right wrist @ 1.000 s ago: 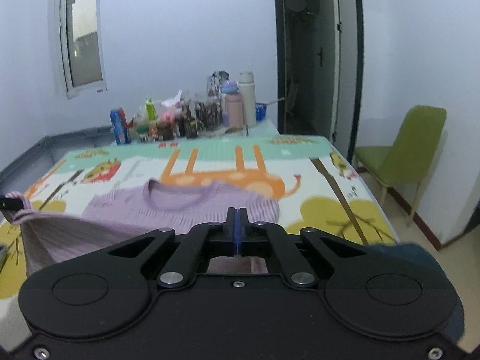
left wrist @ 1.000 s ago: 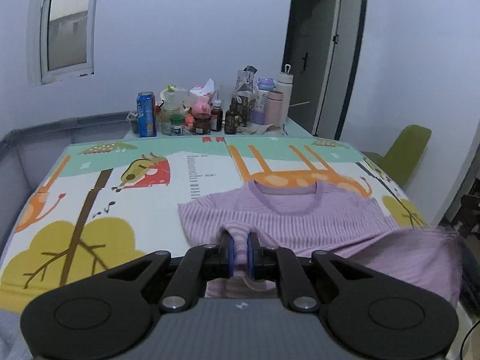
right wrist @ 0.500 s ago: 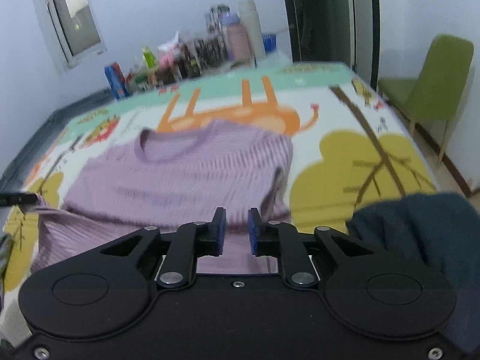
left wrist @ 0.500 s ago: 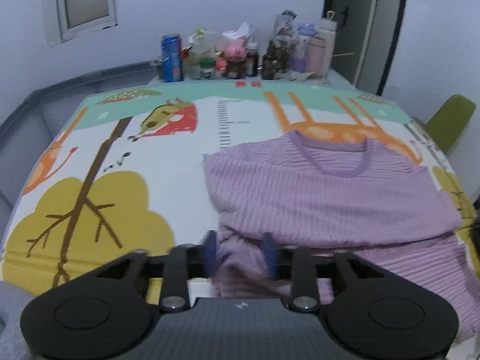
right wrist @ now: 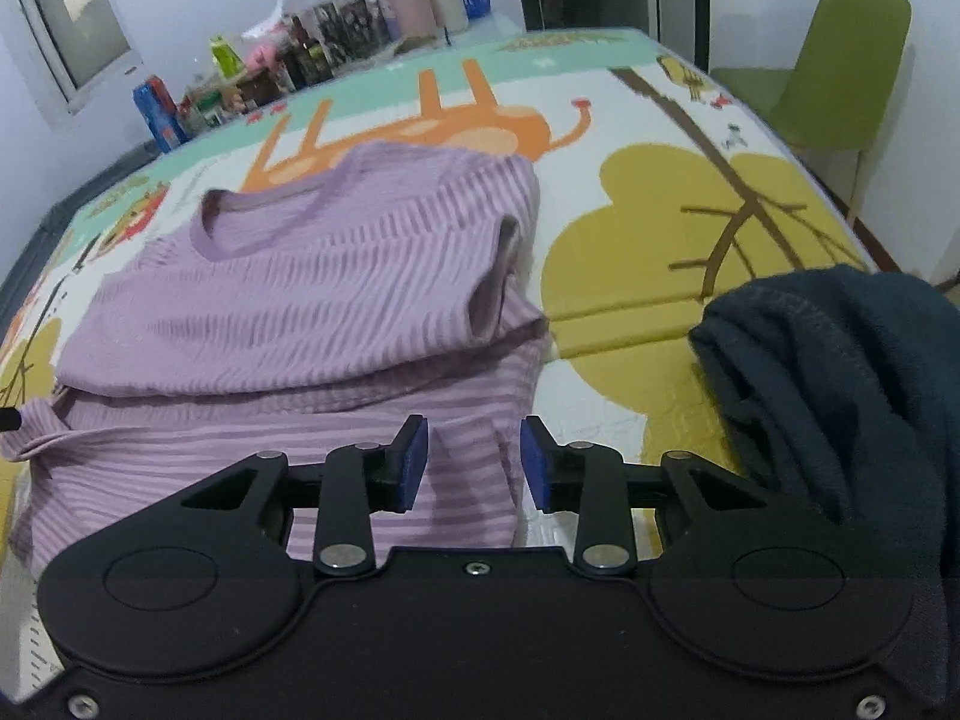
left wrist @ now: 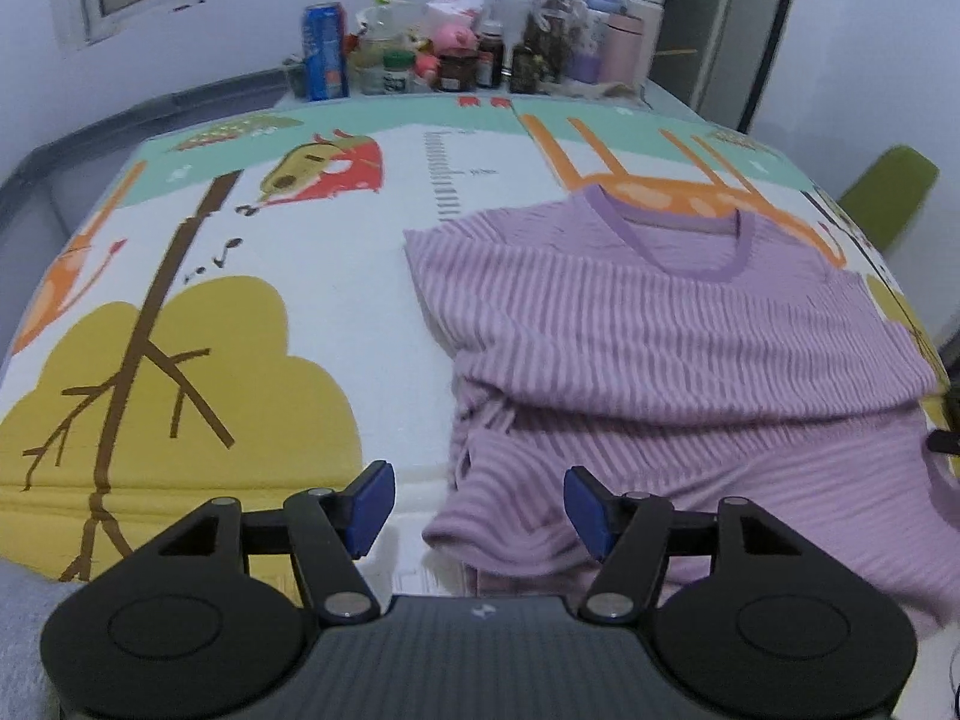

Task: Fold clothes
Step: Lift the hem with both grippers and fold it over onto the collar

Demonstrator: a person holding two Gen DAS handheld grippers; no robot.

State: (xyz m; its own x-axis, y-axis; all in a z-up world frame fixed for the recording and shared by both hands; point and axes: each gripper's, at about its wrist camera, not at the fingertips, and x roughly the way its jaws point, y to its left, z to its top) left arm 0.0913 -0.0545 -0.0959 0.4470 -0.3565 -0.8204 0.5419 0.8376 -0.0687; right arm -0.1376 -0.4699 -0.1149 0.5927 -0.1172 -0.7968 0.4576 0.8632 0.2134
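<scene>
A ribbed lilac sweater point(left wrist: 660, 330) lies on the cartoon play mat point(left wrist: 300, 312), neck towards the far end, its lower part doubled up over the body. My left gripper point(left wrist: 479, 507) hovers at the near left hem; its jaws are opening and the fabric lies below them, not pinched. In the right wrist view the same sweater point(right wrist: 300, 288) spreads ahead, and my right gripper point(right wrist: 474, 462) is over its near right hem. Those jaws are opening too, with cloth beneath the gap and the blue pads point(right wrist: 413, 462) clear of it.
A dark navy garment point(right wrist: 840, 372) is heaped on the mat at the near right. Bottles, jars and a blue can point(left wrist: 324, 51) crowd the far end of the table. A green chair point(right wrist: 840, 66) stands off the right side. Grey cloth point(left wrist: 24, 630) shows at the near left.
Both grippers came down and tilted towards the mat. Each was shut on the sweater's hem a second ago; both have since opened and the hem now rests on the mat.
</scene>
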